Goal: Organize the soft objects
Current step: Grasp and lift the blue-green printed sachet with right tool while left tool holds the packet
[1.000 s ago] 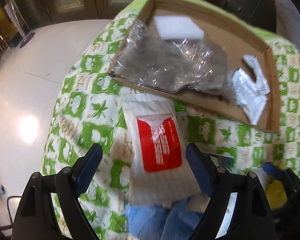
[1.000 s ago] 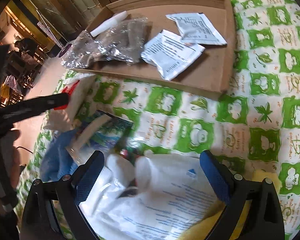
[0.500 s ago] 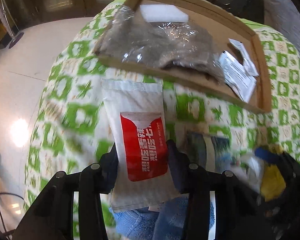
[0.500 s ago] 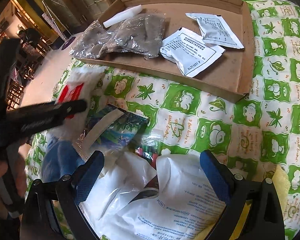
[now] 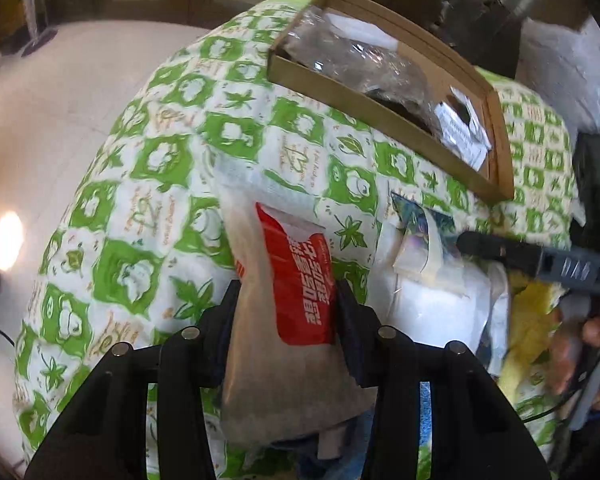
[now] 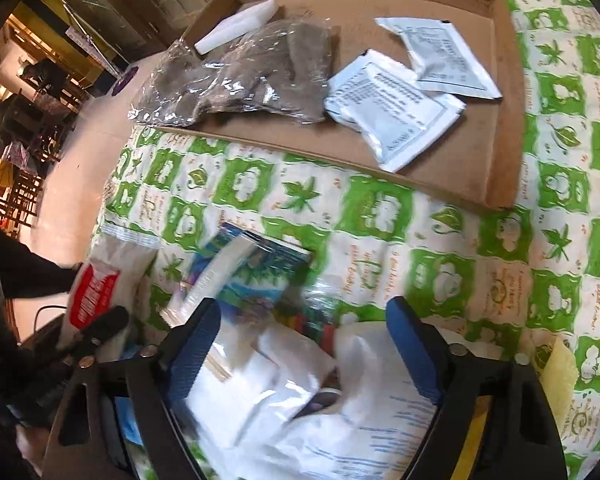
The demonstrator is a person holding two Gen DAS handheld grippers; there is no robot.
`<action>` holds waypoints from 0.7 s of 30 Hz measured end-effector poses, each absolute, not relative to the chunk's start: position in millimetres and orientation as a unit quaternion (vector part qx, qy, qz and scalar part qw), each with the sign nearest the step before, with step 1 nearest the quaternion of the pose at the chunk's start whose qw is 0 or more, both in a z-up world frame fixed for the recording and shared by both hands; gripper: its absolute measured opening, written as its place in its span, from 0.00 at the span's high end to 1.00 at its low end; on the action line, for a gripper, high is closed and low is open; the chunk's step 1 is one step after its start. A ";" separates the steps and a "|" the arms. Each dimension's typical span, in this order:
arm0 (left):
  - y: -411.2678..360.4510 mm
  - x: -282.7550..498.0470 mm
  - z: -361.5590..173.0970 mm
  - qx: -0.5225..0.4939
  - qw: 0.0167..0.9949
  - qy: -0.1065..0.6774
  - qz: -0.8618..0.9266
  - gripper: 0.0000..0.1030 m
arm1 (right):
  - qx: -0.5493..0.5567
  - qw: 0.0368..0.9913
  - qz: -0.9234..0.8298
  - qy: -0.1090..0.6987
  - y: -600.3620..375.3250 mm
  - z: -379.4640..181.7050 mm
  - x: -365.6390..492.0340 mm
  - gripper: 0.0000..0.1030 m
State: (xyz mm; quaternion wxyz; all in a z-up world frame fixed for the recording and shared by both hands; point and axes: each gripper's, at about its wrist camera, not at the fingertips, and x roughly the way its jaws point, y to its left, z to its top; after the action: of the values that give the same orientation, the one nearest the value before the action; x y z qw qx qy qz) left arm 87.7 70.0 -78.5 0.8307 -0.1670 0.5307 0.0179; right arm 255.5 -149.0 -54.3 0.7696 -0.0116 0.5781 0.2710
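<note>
Lifted off the cloth [image 5: 148,168], the white red-labelled pouch [image 5: 296,276] sags, pinched by the left tool [image 5: 286,312]; right tool [image 6: 300,344] spread.

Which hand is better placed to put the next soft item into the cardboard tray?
Left. The left tool is shut on the red-labelled pouch, with the cardboard tray ahead. The right tool is open over the white bags, gripping nothing.

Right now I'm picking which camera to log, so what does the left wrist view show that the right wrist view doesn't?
Left only: the left claw shut on the red-label pouch, and a yellow cloth.
Right only: the right claw open over a white bag, and a white block in the tray.
Both: tray, pouch, green quilt.
</note>
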 end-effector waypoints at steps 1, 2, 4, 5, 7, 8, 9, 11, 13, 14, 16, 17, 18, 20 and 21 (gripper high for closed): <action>64.5 91.3 -79.8 -0.158 0.832 0.532 0.018 0.59 | -0.006 0.768 0.269 0.582 -144.9 -53.4 257.7 0.19; 62.7 91.7 -81.4 -0.152 0.832 0.533 0.016 0.59 | 0.000 0.766 0.267 0.585 -139.9 -52.6 260.2 0.19; 60.9 93.3 -82.2 -0.149 0.834 0.532 0.015 0.59 | 0.012 0.760 0.266 0.593 -128.9 -52.5 263.8 0.19; 60.6 93.5 -82.3 -0.149 0.834 0.532 0.014 0.59 | 0.019 0.755 0.263 0.601 -122.5 -54.2 265.8 0.18; 60.6 94.7 -82.9 -0.156 0.833 0.530 0.013 0.57 | 0.030 0.747 0.259 0.611 -111.1 -59.5 268.8 0.18; 61.0 95.2 -83.3 -0.159 0.833 0.530 0.013 0.57 | 0.027 0.744 0.257 0.617 -104.6 -62.7 269.5 0.18; 62.0 95.5 -83.9 -0.163 0.832 0.530 0.012 0.57 | 0.018 0.743 0.251 0.621 -98.5 -65.8 269.7 0.18; 66.2 92.9 -83.8 -0.168 0.832 0.528 0.012 0.56 | -0.012 0.739 0.238 0.630 -86.1 -76.2 270.2 0.21; 68.7 92.2 -83.8 -0.175 0.832 0.527 0.011 0.54 | -0.023 0.742 0.231 0.629 -82.1 -81.4 270.6 0.40; 71.2 90.7 -83.9 -0.180 0.831 0.526 0.011 0.52 | -0.032 0.748 0.230 0.621 -81.8 -80.4 269.3 0.45; 77.0 89.6 -84.8 -0.193 0.829 0.524 0.010 0.51 | -0.035 0.753 0.237 0.613 -83.4 -78.5 266.9 0.48; 78.4 89.9 -85.5 -0.198 0.828 0.524 0.009 0.50 | -0.032 0.755 0.242 0.609 -86.4 -76.1 265.6 0.50; 80.3 89.1 -85.9 -0.203 0.827 0.525 0.009 0.49 | -0.030 0.757 0.247 0.604 -89.9 -72.7 263.8 0.51; 83.5 86.2 -84.8 -0.207 0.826 0.525 0.010 0.49 | -0.035 0.766 0.252 0.590 -96.0 -65.2 257.2 0.51; 83.8 86.3 -84.4 -0.208 0.825 0.525 0.011 0.49 | -0.040 0.773 0.256 0.579 -100.0 -59.2 253.0 0.51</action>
State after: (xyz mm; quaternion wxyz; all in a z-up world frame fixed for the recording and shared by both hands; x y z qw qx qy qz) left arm 86.3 83.8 -84.4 0.8254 -0.2079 0.5247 0.0108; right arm 253.0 -100.0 -59.2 0.7730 -0.0397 0.5792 0.2557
